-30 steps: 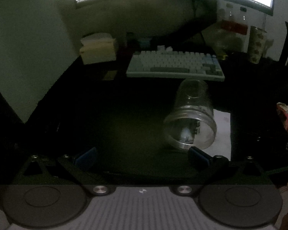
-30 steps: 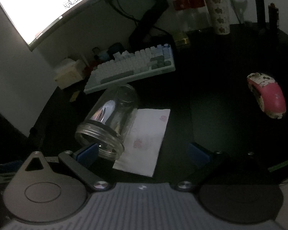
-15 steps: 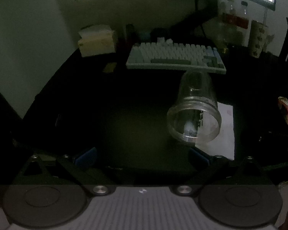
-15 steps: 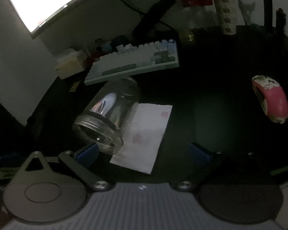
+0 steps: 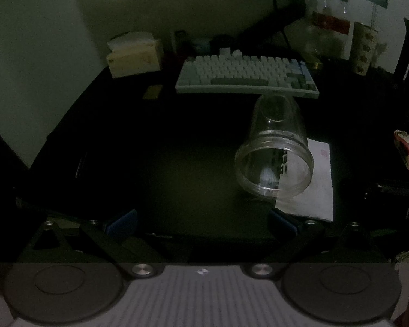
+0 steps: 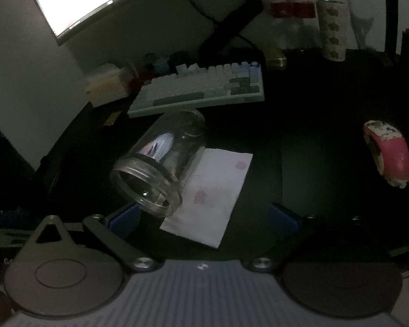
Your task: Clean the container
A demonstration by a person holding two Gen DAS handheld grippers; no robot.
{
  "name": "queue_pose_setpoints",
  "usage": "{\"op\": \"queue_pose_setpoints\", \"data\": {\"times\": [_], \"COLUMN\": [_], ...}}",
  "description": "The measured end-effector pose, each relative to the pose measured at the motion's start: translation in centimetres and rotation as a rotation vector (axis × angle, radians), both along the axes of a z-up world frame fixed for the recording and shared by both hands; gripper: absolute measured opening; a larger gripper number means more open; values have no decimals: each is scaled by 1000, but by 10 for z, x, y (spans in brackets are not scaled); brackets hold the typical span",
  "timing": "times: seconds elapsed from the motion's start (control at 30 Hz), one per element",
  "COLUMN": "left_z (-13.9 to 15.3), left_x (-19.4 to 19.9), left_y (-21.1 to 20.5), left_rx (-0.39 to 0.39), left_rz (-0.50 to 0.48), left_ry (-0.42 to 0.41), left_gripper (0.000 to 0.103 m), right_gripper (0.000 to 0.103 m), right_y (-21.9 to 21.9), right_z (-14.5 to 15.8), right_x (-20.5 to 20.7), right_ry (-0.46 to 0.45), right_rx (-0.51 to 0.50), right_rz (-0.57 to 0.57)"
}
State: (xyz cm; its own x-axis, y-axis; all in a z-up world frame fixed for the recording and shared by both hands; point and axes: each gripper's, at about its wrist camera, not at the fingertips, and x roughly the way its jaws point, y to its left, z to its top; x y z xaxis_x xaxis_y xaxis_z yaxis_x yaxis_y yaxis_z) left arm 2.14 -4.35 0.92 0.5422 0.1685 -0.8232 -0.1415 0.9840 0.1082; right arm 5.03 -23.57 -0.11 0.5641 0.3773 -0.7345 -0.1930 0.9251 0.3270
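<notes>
A clear glass jar (image 5: 275,150) lies on its side on the dark desk, mouth toward me, partly on a white paper napkin (image 5: 310,185). My left gripper (image 5: 201,222) is open, the jar ahead and to the right, above its right fingertip. In the right wrist view the jar (image 6: 161,163) lies ahead-left, its rim just above the left fingertip of my open right gripper (image 6: 203,216). The napkin (image 6: 212,190) with faint pink prints lies ahead between the right gripper's fingers. Nothing is held by either gripper.
A white keyboard (image 5: 245,77) lies behind the jar under a lit monitor (image 6: 81,2). A pink mouse (image 6: 390,152) sits at the right. Bottles and a patterned cup (image 6: 331,30) stand at the back right, a tissue box (image 5: 135,53) at the back left.
Both grippers have drawn back and risen a little, so the jar and napkin show farther ahead in each view. The jar itself has not moved. Both stay open.
</notes>
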Motion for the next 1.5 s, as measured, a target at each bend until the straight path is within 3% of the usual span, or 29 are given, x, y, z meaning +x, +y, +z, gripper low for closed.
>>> {"op": "queue_pose_setpoints", "data": {"times": [0.9,1.5], "left_z": [-3,-2], "left_x": [5,2], "left_y": [35,35], "left_rx": [-54,-69], "left_rz": [24,-30], "left_ry": [10,7], "left_gripper": [103,103], "right_gripper": [102,102], "right_y": [7,9], "right_z": [-13,-12], "right_x": [9,7], "right_ry": [31,29], "right_rx": [-2,2], "right_rz": [65,71]}}
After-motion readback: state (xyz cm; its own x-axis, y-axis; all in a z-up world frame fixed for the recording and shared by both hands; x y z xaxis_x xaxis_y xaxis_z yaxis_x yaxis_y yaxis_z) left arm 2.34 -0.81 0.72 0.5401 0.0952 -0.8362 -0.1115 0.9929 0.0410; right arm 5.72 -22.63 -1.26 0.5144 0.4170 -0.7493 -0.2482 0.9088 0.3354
